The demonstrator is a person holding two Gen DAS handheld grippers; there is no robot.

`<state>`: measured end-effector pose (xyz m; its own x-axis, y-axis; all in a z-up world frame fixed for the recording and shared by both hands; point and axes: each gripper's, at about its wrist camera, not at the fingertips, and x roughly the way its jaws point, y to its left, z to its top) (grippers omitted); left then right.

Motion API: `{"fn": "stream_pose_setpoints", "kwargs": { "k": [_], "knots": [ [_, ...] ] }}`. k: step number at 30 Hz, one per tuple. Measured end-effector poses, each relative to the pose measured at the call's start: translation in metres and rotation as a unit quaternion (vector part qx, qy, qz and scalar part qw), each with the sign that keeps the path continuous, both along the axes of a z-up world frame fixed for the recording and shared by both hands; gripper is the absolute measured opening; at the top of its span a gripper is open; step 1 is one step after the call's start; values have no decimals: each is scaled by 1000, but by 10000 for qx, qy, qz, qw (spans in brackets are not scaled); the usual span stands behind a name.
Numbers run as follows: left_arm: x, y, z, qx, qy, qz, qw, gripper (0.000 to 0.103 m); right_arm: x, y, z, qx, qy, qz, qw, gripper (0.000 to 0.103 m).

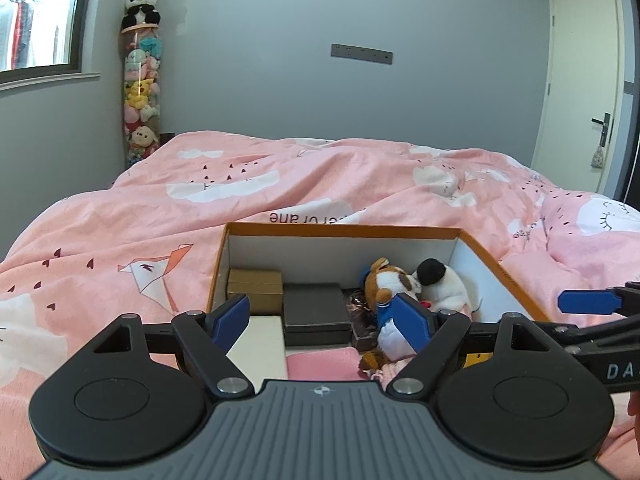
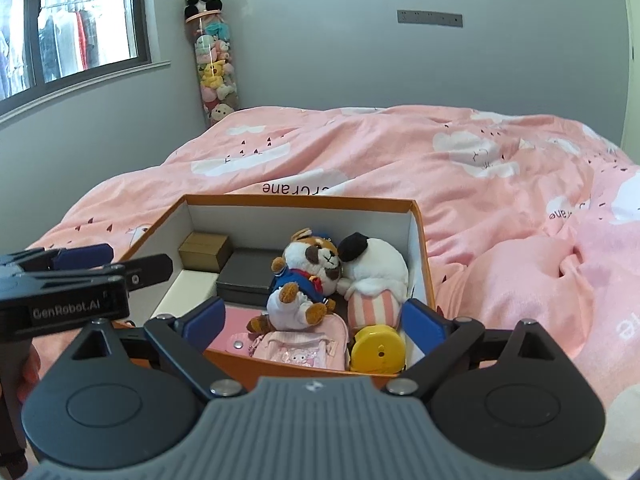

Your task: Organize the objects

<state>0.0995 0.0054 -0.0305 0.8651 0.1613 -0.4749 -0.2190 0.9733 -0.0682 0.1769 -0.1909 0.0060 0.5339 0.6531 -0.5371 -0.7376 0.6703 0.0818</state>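
Orange box on pink duvet, plush dog inside; left gripper jaws wide, empty. Right view: right gripper wide, empty, above box's near rim; yellow case beside striped plush.

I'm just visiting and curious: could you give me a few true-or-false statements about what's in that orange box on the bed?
1. The orange box sits on a pink bedcover. True.
2. The box is closed with a lid. False: it is open.
3. A brown and white plush dog lies inside. True.
4. The right gripper grips the dog. False: its fingers stand apart, holding nothing.
5. A yellow round case is at the near end. True.
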Motion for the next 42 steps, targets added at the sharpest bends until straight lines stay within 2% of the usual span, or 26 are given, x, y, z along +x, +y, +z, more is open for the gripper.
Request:
{"fn": "stream_pose_setpoints", "kwargs": {
  "k": [14,35,42],
  "knots": [
    [3,8,-17,-112,238,205,9994,94,10,-2,-21,-64,299,-36,9995,97],
    [-1,0,-14,-33,482,321,9983,94,10,-5,-25,-25,259,-133,9996,97],
    [-3,-4,-13,114,533,376,9978,94,8,-6,-24,-30,209,-123,9997,97]
  ]
}}
